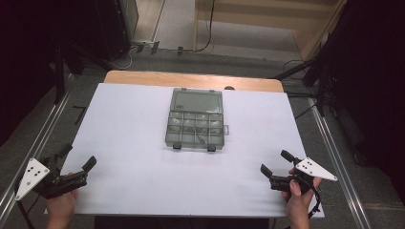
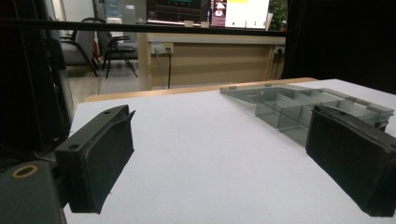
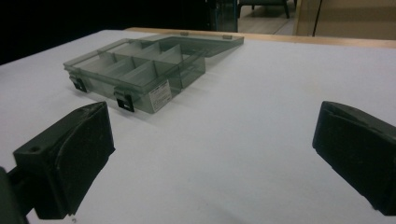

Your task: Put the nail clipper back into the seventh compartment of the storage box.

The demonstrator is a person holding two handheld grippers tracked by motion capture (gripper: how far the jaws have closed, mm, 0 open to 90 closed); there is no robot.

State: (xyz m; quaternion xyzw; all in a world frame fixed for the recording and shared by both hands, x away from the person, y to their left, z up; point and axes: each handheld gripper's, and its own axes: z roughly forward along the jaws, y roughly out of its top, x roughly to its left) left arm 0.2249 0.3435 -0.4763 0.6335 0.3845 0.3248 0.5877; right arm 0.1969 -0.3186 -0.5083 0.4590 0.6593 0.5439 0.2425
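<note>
Held in the person's left hand [image 1: 61,202] at the near left corner of the table [image 1: 143,157], the left gripper [image 1: 76,157] is seen from the high view with its jaws spread wide and nothing between them; in the left gripper view the same two black jaws are parted over bare white surface. Toward the middle of the table, well apart from both grippers, a smoky translucent compartment box [image 1: 196,119] is laid open, its lid [image 1: 197,100] folded flat away on the far side and its divided tray [image 1: 195,130] on the near side. Two dark latches [image 3: 125,103] are set along the tray's front wall, and a small white label [image 3: 160,94] is stuck to one end wall. What lies in the compartments cannot be told. At the near right corner, the right gripper [image 1: 277,162] is held in the right hand [image 1: 300,198], its jaws likewise spread wide and empty, raised above the white surface.
</note>
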